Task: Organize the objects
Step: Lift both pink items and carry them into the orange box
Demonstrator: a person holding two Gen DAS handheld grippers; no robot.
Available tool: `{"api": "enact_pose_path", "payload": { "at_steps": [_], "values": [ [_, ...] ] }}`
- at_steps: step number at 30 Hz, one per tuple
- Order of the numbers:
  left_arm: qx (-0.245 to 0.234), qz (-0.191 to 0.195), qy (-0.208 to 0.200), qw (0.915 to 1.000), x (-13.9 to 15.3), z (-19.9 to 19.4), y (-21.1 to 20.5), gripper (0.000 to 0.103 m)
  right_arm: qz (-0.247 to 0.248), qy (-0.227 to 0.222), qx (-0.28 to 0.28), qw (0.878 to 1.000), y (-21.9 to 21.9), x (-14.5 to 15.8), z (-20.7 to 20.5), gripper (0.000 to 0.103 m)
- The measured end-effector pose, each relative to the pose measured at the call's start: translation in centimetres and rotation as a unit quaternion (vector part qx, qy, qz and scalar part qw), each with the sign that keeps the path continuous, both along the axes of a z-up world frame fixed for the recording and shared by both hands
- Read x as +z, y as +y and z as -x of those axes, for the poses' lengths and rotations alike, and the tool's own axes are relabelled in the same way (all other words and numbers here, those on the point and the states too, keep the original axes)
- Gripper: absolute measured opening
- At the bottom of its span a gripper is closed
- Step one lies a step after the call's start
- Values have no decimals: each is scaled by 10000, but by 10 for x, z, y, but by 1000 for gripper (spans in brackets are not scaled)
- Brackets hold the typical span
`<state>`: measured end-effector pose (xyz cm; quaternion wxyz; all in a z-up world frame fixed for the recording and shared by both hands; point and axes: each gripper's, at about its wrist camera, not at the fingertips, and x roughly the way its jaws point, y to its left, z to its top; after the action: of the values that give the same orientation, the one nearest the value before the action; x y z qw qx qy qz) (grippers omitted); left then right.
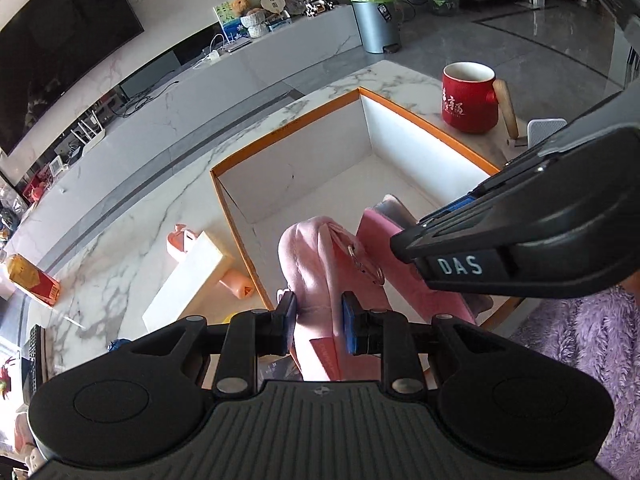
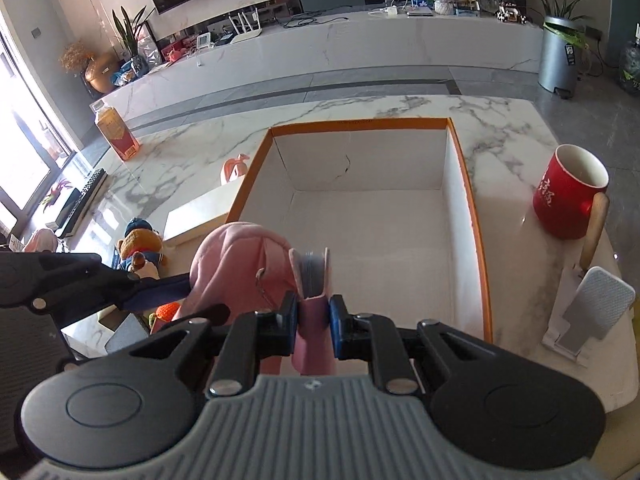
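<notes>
On the marble table, both claws pinch a pink bag over the open box.

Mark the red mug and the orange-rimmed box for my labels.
red mug (image 2: 560, 204): right wrist view, on its red outer wall.
orange-rimmed box (image 2: 360, 122): right wrist view, on its far orange rim.

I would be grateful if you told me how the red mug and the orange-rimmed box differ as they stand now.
The red mug is round and red outside; the orange-rimmed box is rectangular with orange edging. The mug is far smaller than the box. The mug has a pale wooden handle; the box shows none. The mug stands apart on the marble table, untouched, while both grippers hold pink items over the box's near end. Both are open-topped with white interiors.
</notes>
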<state>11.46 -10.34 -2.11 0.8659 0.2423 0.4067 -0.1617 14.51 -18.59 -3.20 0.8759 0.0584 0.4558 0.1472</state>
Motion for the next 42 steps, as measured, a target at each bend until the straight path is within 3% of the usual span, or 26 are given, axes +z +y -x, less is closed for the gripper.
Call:
{"api": "enact_pose_path", "payload": {
  "at_steps": [11, 21, 26, 29, 32, 35, 39, 42],
  "values": [
    [-208, -708, 290, 9969, -32, -13, -27, 28, -440, 890, 17, 9951, -3, -46, -27, 17],
    [-121, -643, 781, 9948, -51, -26, -22, 35, -591, 1298, 77, 9897, 2, -67, -42, 18],
    [-59, -509, 844, 9951, -53, -30, -15, 47, -616, 1352, 86, 9889, 8, -71, -47, 19],
    [-68, -268, 925, 9953, -48, -30, -7, 48, -618, 1359, 52, 9888, 9, -71, -48, 19],
    [-74, 230, 1100, 9936, -37, -26, 4, 55, -738, 1440, -31, 9868, 6, -72, -49, 19],
    [-50, 486, 984, 9939, -24, -19, 18, 56, -864, 1527, -79, 9845, 5, -74, -50, 19],
    [11, 1107, 943, 9894, -5, -8, 43, 58, -849, 1537, -129, 9844, 6, -72, -48, 20],
    [263, 1185, 813, 9893, 2, -9, 54, 58, -1028, 1625, -165, 9812, 6, -71, -47, 22]
  ]
}}
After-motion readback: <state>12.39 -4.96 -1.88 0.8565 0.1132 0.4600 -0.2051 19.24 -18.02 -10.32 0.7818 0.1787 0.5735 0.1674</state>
